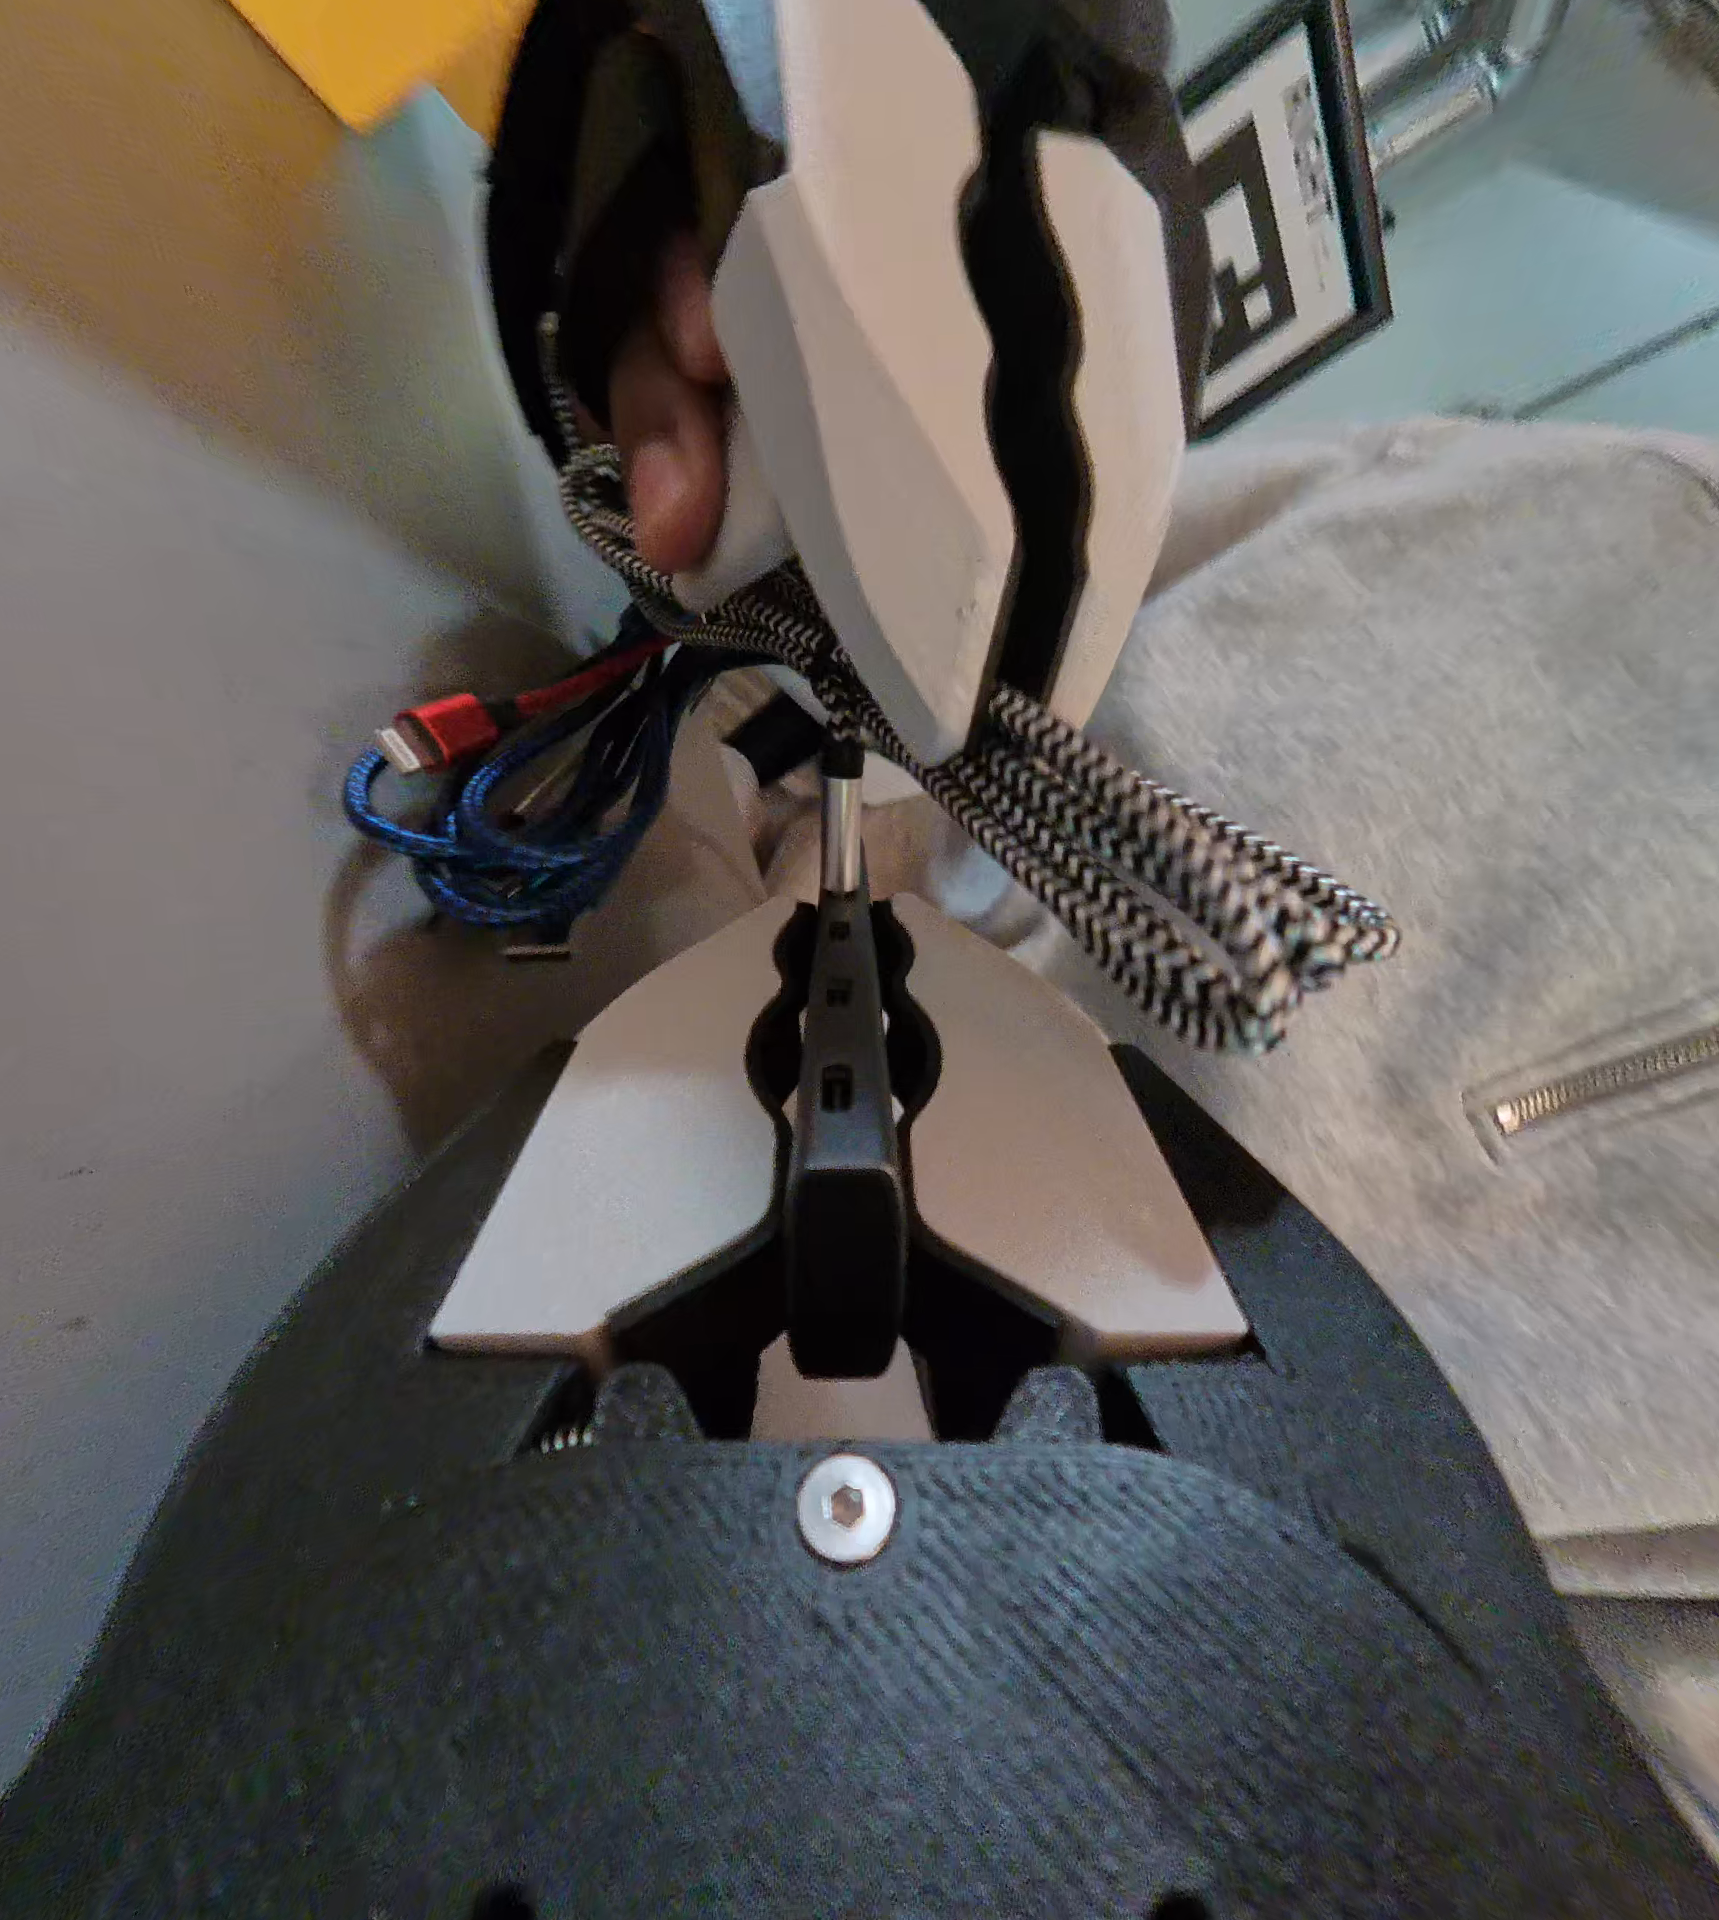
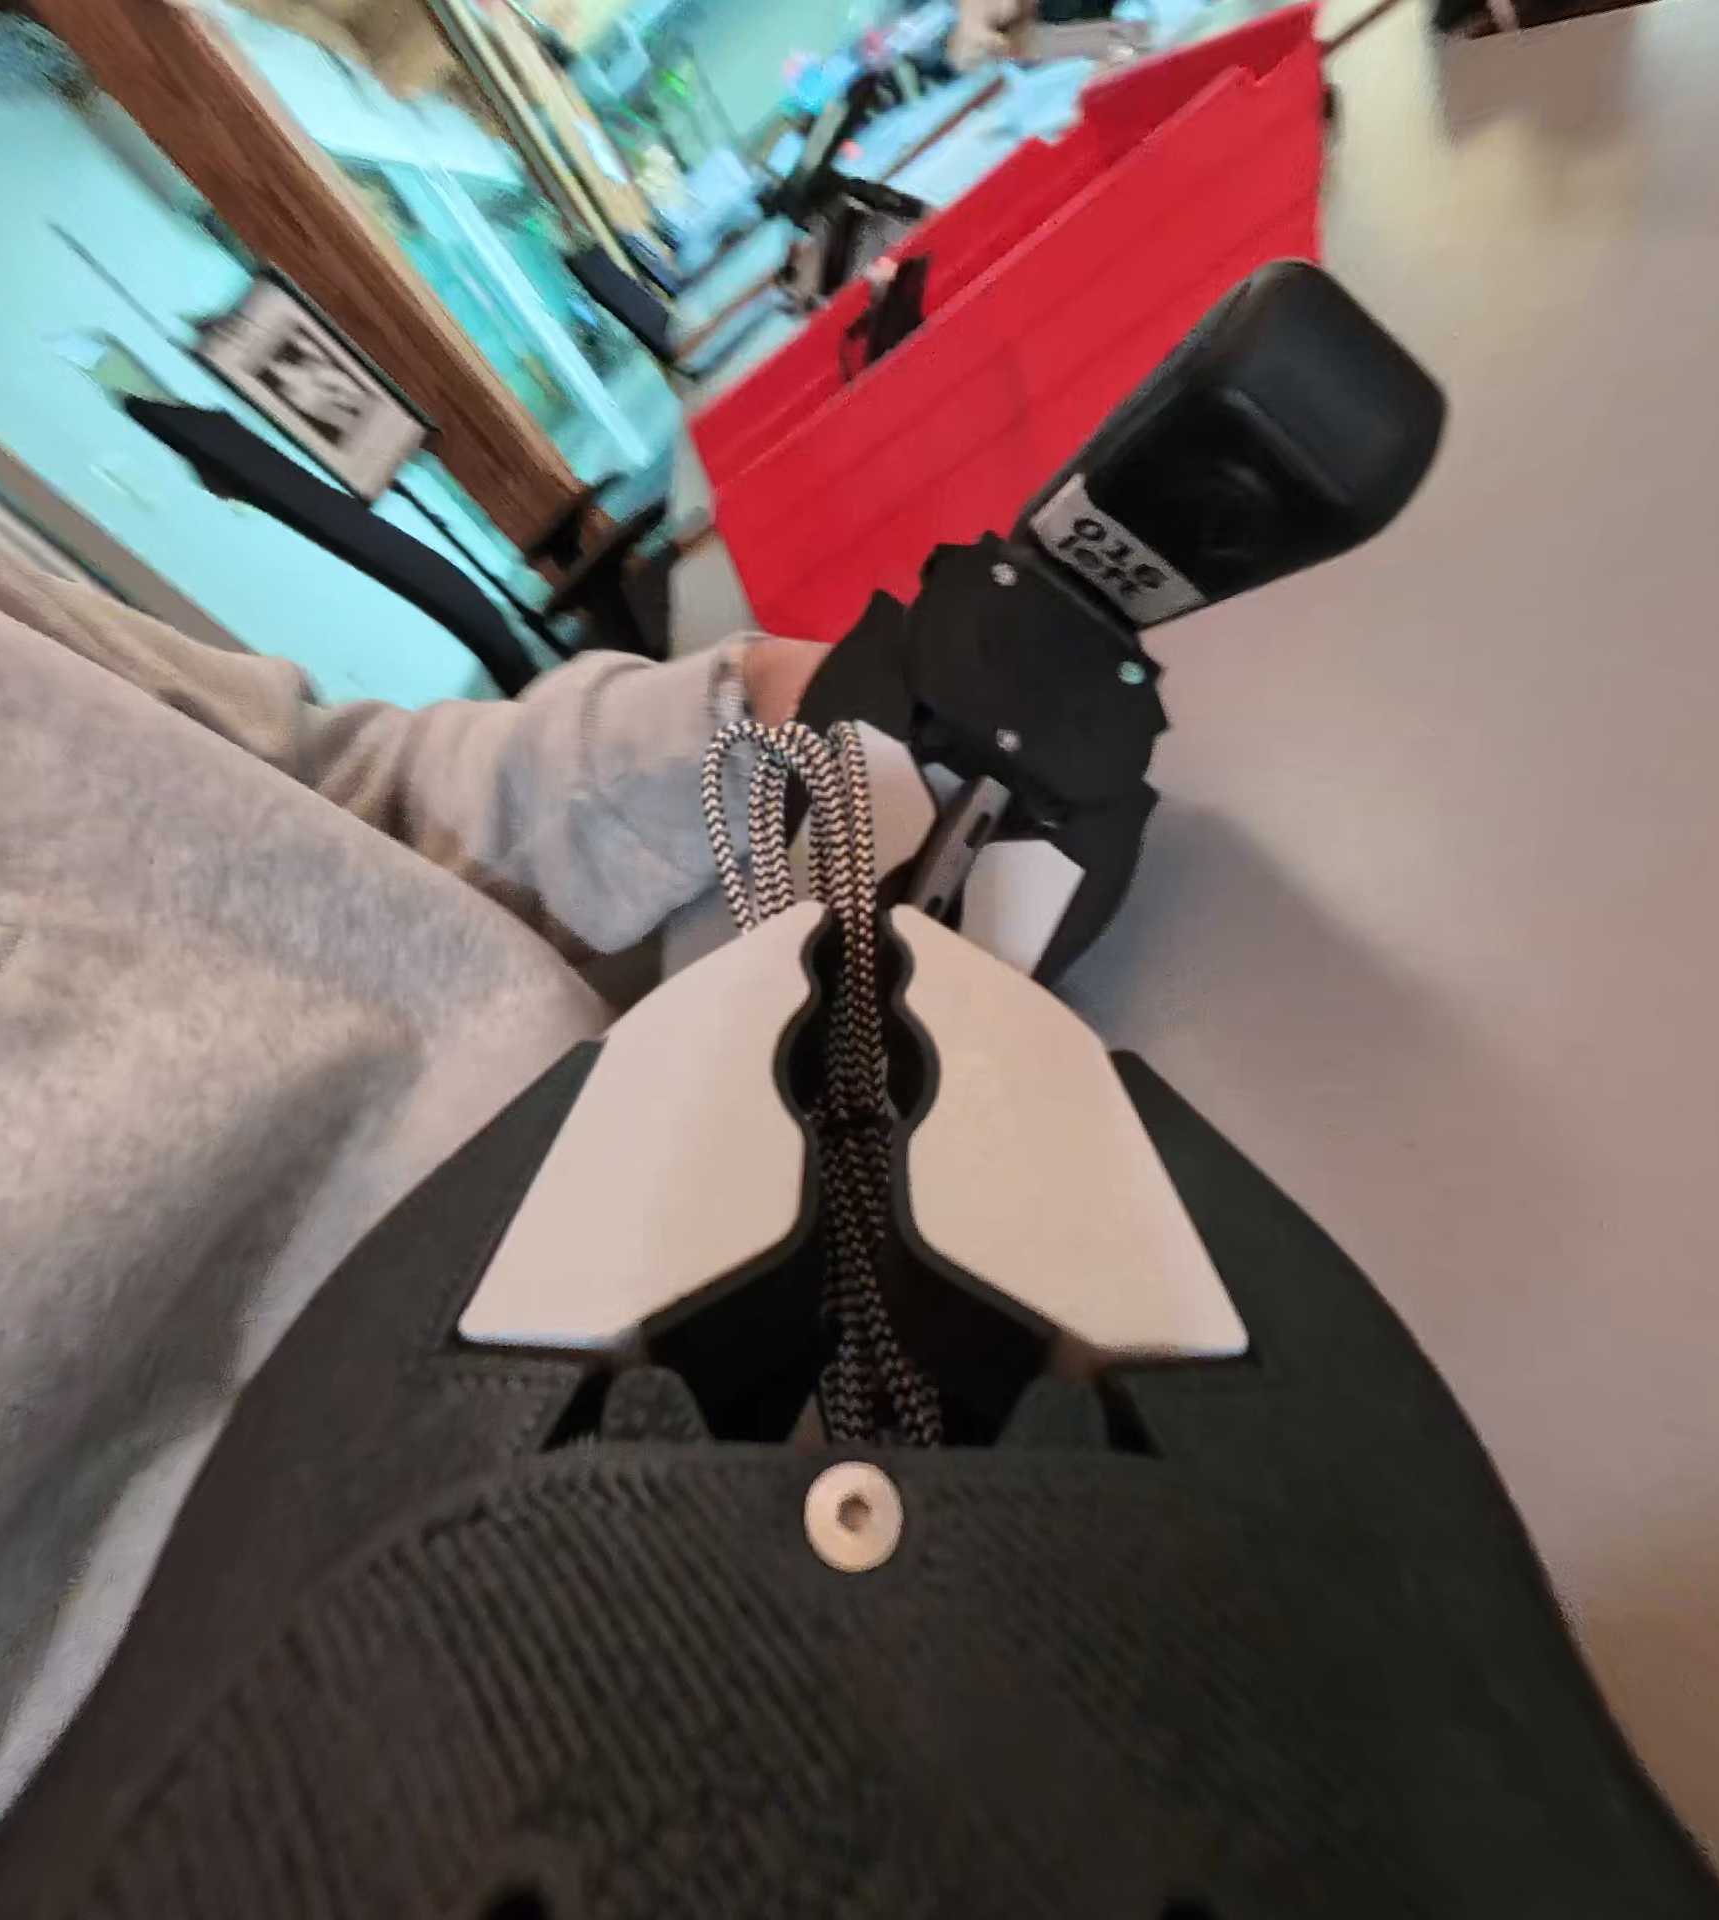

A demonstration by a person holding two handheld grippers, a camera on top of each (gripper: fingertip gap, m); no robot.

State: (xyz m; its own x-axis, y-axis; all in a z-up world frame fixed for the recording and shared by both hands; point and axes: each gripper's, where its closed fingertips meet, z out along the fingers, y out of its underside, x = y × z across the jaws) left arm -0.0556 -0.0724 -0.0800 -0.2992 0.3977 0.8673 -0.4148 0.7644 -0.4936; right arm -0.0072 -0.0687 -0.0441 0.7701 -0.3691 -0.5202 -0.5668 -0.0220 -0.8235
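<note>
Both views are evenly and softly lit, bright enough that the pale tabletop [image 2: 1561, 935] on the right of the right wrist view washes toward white, with only a faint shadow beneath the left gripper [image 2: 980, 883] at its centre. Wide-angle distortion bends lines toward every edge. Motion blur smears the framed marker [image 1: 1270, 229] at the upper right of the left wrist view, the grey sweatshirt [image 1: 1457, 831] at its right, and the upper-left background of the right wrist view.

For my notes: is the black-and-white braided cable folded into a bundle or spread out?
Folded: the braided cable shows several parallel strands ending in loops, clamped by the right gripper.
</note>
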